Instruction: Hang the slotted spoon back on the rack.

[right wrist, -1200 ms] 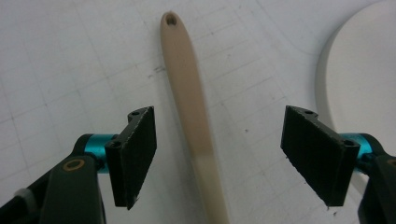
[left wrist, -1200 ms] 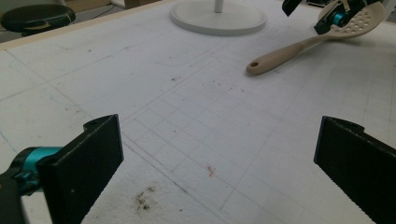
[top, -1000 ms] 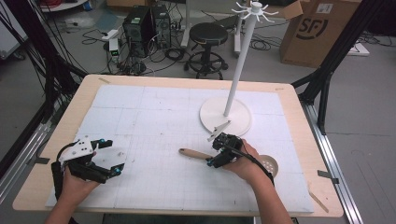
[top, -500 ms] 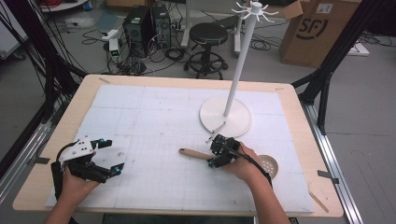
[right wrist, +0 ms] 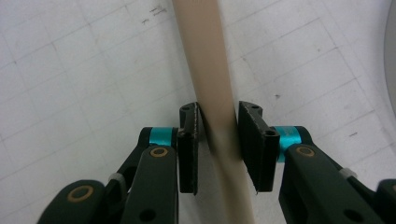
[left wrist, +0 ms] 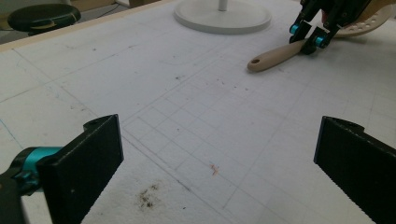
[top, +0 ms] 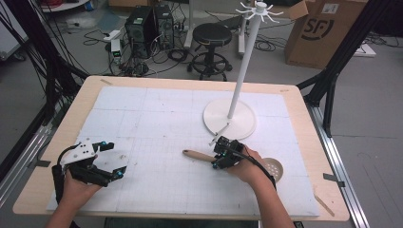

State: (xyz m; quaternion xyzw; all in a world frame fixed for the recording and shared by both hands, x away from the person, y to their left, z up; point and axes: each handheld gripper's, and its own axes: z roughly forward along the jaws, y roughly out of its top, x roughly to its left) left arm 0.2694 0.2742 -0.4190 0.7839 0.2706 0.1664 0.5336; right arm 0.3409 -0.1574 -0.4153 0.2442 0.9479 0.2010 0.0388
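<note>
Right gripper (right wrist: 218,149) pinching a wooden skimmer spoon (top: 197,155) on the bench (top: 157,114).

Its fingers (right wrist: 189,140) press both sides of the stiff, light handle midway along; the perforated bowl lies flat near the white stand (top: 229,118). Smooth wood may slip, so a mid-handle hold seems sensible. The left gripper (left wrist: 219,158) rests wide open, holding nothing.

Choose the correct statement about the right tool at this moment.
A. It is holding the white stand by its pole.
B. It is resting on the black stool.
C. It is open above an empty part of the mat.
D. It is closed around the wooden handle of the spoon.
D: in the right gripper view, the right tool has both jaws pressed against the spoon handle, which lies on the mat.
</note>
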